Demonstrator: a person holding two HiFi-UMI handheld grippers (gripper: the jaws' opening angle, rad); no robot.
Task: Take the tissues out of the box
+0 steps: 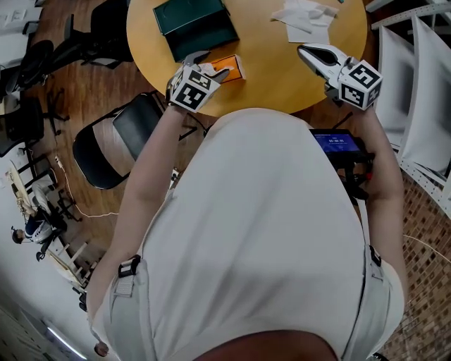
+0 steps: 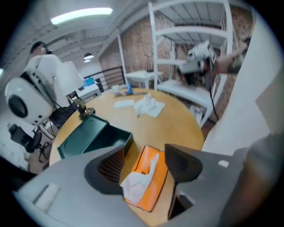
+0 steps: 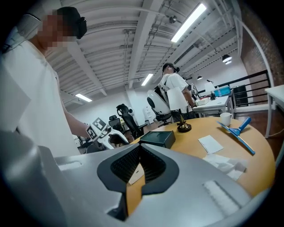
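The tissue box point(image 1: 229, 68) point(image 2: 157, 188) is a flat orange pack lying on the round wooden table point(image 1: 271, 67) point(image 2: 173, 128), close to the edge nearest the person, at about 7 o'clock on the tabletop in the head view. A crumpled white tissue point(image 2: 135, 185) stands up out of the slot in its top face.

At about 11 o'clock from the pack sits a dark green box point(image 1: 194, 25) point(image 2: 88, 137), open, with its lid folded back flat. A loose heap of white tissues point(image 1: 303, 17) point(image 2: 148, 106) lies on the table at about 1 o'clock, well apart from both boxes.

The left gripper point(image 1: 209, 65) point(image 2: 144, 153) hangs over the orange pack, pointing toward 12 o'clock. Its jaws stand wide apart, with the pack and the raised tissue between them. The tissue lies just beside the left pad, but the pads do not press on it.

The right gripper point(image 1: 304, 51) point(image 3: 138, 148) is held at the table's 5 o'clock edge, its nose aimed toward 10 o'clock. Its jaws are together at the tips with nothing between them. Both of the person's forearms reach forward from the body.
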